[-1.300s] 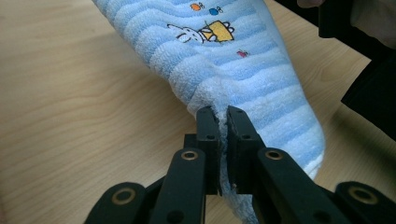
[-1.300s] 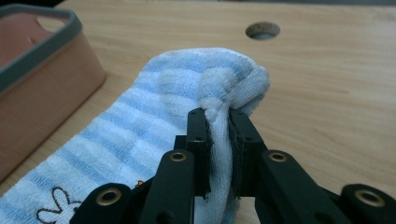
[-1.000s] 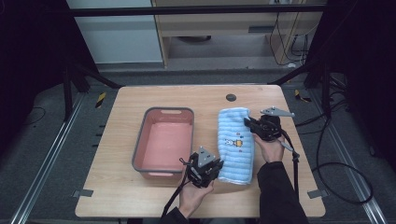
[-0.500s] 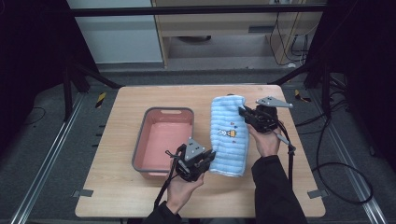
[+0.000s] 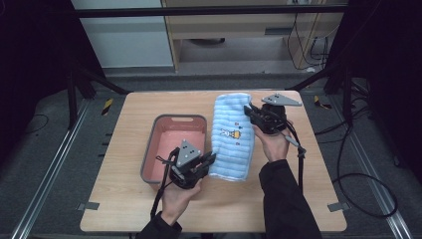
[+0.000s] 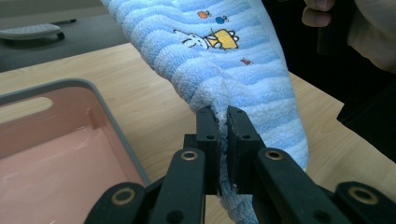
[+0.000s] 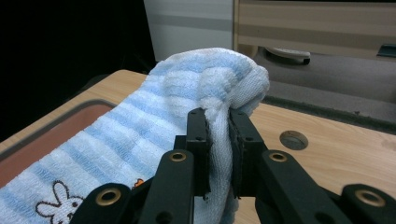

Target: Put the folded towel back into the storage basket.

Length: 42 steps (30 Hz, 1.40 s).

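Observation:
A blue-and-white striped towel (image 5: 233, 135) with a small rabbit picture hangs stretched between my two grippers above the wooden table (image 5: 124, 204). My left gripper (image 5: 210, 160) is shut on the towel's near corner, and the left gripper view shows terry cloth (image 6: 243, 56) pinched between the jaws of that left gripper (image 6: 223, 116). My right gripper (image 5: 249, 110) is shut on the far corner; in the right gripper view a bunched fold of towel (image 7: 205, 84) rises out of the right gripper (image 7: 218, 119). The pink tub (image 5: 171, 119) with a grey rim lies just left of the towel.
A round hole (image 5: 277, 97) is set in the table near its far edge, also visible as a hole (image 7: 293, 140) in the right gripper view. Black frame rails and cables surround the table. Bare wood lies along the near edge and right side.
Both grippers have risen and shifted left with the towel, which has lifted off the table and now hangs closer to the pink tub. Both grips have stayed shut.

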Each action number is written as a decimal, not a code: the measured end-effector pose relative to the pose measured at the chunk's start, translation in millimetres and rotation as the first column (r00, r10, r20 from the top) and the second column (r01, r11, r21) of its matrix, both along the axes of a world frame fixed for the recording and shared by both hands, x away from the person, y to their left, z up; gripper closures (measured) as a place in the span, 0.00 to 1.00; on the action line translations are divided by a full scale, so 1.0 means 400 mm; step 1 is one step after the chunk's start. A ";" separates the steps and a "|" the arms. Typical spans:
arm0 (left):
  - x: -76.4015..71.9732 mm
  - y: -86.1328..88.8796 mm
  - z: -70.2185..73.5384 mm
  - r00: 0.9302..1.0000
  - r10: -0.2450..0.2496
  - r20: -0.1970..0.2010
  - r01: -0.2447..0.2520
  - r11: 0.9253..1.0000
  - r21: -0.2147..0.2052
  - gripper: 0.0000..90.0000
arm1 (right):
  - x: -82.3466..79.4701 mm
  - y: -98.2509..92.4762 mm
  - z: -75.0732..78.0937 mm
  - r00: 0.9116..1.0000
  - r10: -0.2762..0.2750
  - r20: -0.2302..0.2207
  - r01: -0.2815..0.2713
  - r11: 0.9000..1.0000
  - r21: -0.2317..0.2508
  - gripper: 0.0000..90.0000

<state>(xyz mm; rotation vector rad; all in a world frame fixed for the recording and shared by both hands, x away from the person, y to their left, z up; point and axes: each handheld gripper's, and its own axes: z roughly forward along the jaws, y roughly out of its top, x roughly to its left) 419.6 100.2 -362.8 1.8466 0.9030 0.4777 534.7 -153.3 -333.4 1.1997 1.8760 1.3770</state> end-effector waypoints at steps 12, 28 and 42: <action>0.006 0.072 0.024 0.999 0.043 0.013 -0.043 0.999 0.008 0.94 | 0.027 0.086 0.026 1.000 0.029 0.008 -0.029 1.000 -0.003 0.89; 0.009 0.179 0.028 0.993 0.115 0.016 -0.115 0.993 0.006 0.94 | 0.069 0.214 0.032 0.997 0.083 0.002 -0.083 0.997 -0.006 0.89; 0.010 0.252 0.028 0.988 0.152 0.011 -0.153 0.988 0.003 0.94 | 0.092 0.294 0.027 0.993 0.119 -0.007 -0.119 0.993 -0.006 0.89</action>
